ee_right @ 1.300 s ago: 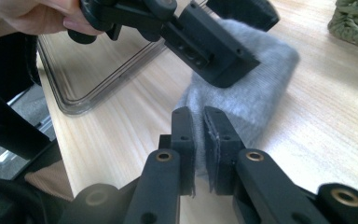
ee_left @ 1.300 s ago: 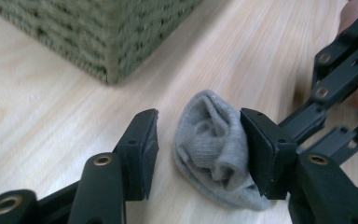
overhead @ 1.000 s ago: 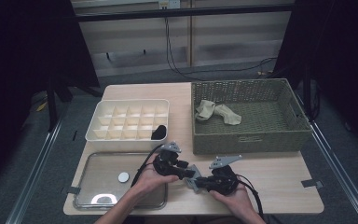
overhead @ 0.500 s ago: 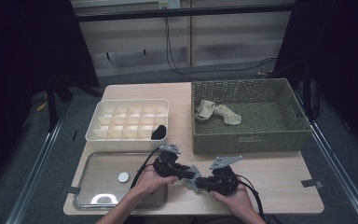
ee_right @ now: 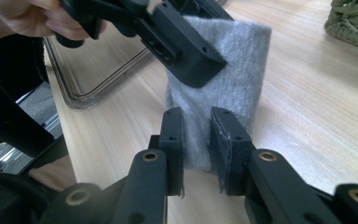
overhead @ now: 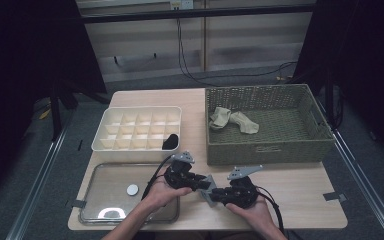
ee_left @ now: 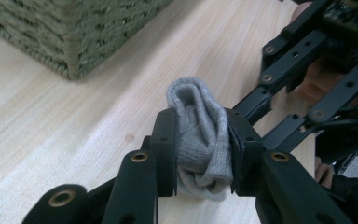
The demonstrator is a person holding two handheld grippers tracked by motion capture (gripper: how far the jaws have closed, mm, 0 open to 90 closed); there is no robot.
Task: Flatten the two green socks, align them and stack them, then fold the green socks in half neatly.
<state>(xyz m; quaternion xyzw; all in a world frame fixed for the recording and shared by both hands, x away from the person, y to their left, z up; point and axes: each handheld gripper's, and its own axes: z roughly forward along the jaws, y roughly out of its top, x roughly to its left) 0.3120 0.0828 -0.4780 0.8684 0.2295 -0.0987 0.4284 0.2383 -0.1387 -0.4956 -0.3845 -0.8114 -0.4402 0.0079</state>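
The left tool point(ee_left: 200, 154) is clamping a folded grey sock point(ee_left: 200, 135) tight between its jaws just above the bench point(overhead: 290, 185), while the right tool point(ee_right: 196, 140), jaws a narrow gap apart, is pinching the sock's lower edge; since a second ago the hands are barely shifting, so the folding seems to be nearing its end. Behind them, the wicker basket point(overhead: 270, 147) is holding beige socks point(overhead: 232, 120), the divided organiser point(overhead: 137, 125) one dark bundle point(overhead: 170, 141), and the clear tray point(overhead: 100, 210) a small white disc point(overhead: 132, 189).

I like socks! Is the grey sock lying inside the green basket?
No, the grey sock is squeezed in the left tool, above the table.
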